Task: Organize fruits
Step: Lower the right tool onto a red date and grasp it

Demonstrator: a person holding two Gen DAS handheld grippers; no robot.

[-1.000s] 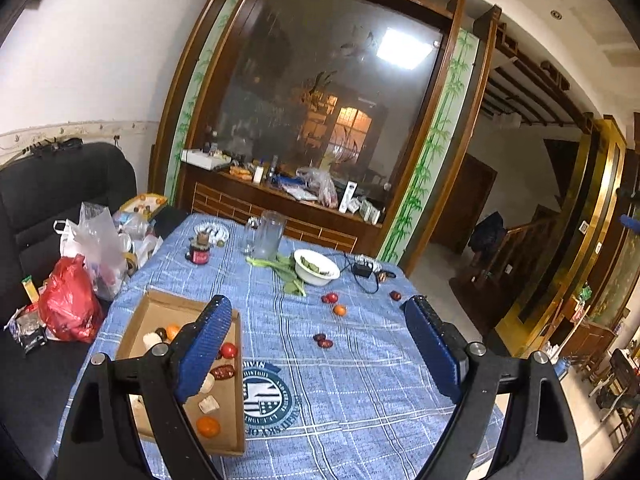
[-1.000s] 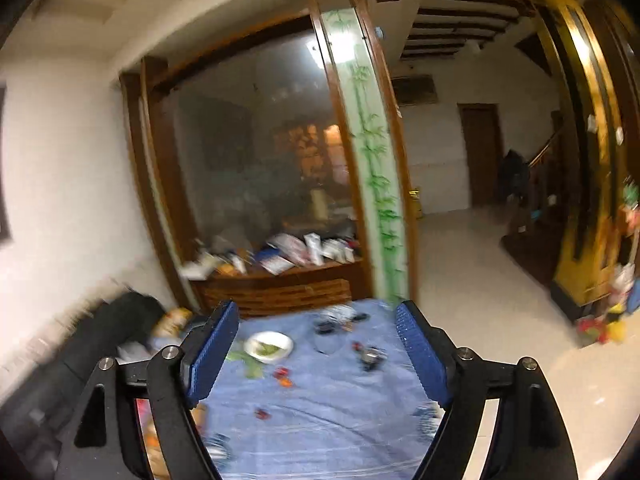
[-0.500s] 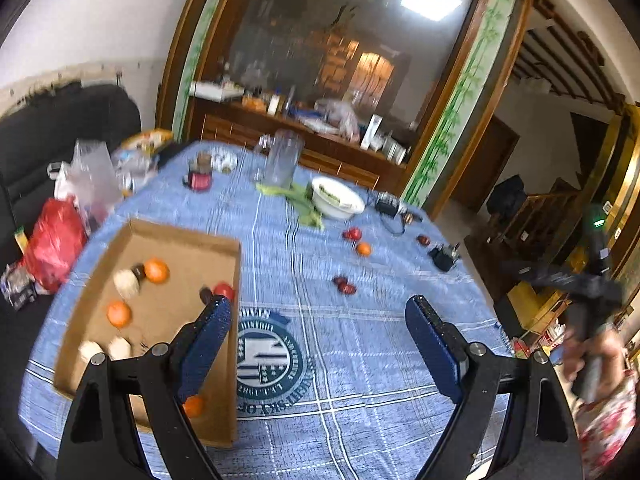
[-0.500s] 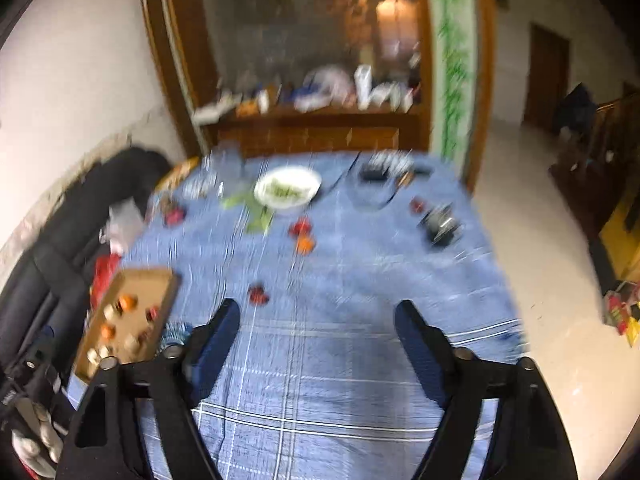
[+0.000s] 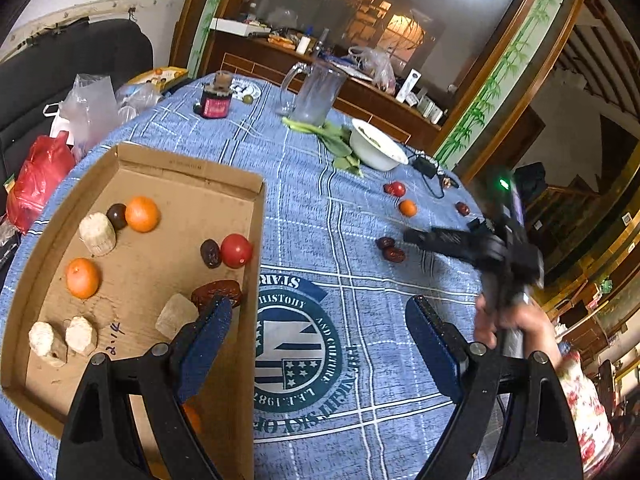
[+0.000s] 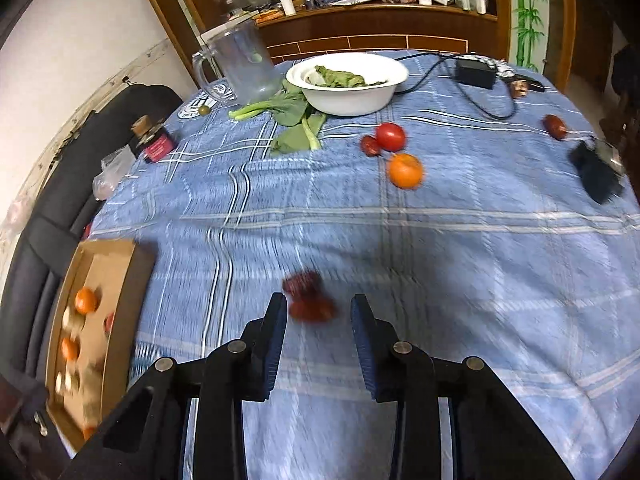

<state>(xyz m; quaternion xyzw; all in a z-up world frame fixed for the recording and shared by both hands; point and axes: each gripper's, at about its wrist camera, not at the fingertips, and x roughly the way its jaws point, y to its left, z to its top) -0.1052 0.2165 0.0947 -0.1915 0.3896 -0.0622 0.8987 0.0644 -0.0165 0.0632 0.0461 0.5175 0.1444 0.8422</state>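
A cardboard tray (image 5: 132, 158) lies on the left of the blue tablecloth and holds oranges (image 5: 142, 213), a tomato (image 5: 236, 251), dark dates and pale chunks. My left gripper (image 5: 318, 320) hangs open over the tray's right wall, with nothing between its fingers. My right gripper (image 6: 319, 308) points down at two red dates. Its jaws are closing, and the nearer date (image 6: 312, 310) lies between the tips with gaps on both sides. The other date (image 6: 302, 282) sits just beyond. A tomato (image 6: 390, 136), an orange (image 6: 405, 170) and further dates (image 6: 555, 126) lie loose farther back.
A white bowl of greens (image 6: 348, 96), a glass jug (image 6: 244, 66), loose leaves, a red-labelled jar (image 6: 154, 140) and a charger with its cable (image 6: 474, 72) stand at the back. A black device (image 6: 596, 172) lies at the right edge. Bags sit on the dark sofa (image 5: 40, 172) to the left.
Both views have tipped down toward the table. My right gripper dropped to the two dates and its jaws narrowed. My left gripper sank closer to the tray, and the right gripper entered its view.
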